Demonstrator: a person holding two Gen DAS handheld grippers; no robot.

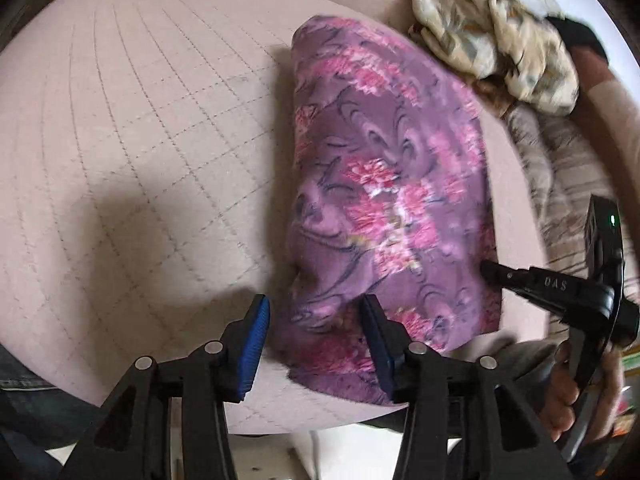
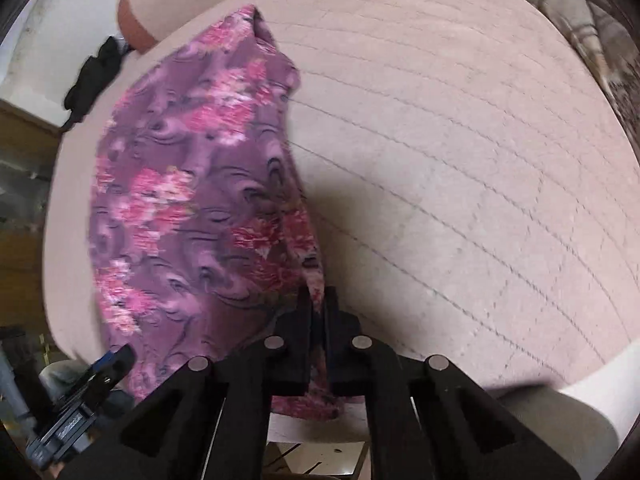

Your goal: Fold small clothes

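A purple garment with pink flowers [image 1: 384, 184] lies folded lengthwise on the pink quilted cushion [image 1: 140, 140]. My left gripper [image 1: 316, 312] is open over the garment's near left edge, its blue pads apart. My right gripper [image 2: 318, 300] is shut on the near edge of the purple garment [image 2: 192, 200], with cloth pinched between the black fingers. The right gripper also shows in the left wrist view [image 1: 496, 270], at the garment's right edge. The left gripper's tip shows in the right wrist view [image 2: 116, 356], low on the left.
A crumpled cream floral cloth [image 1: 492, 36] lies at the cushion's far right, with a striped grey-brown cloth [image 1: 568, 176] beside it. A plaid cloth [image 2: 576, 24] lies at the far right in the right wrist view. The cushion's near edge [image 2: 540, 384] runs just ahead of both grippers.
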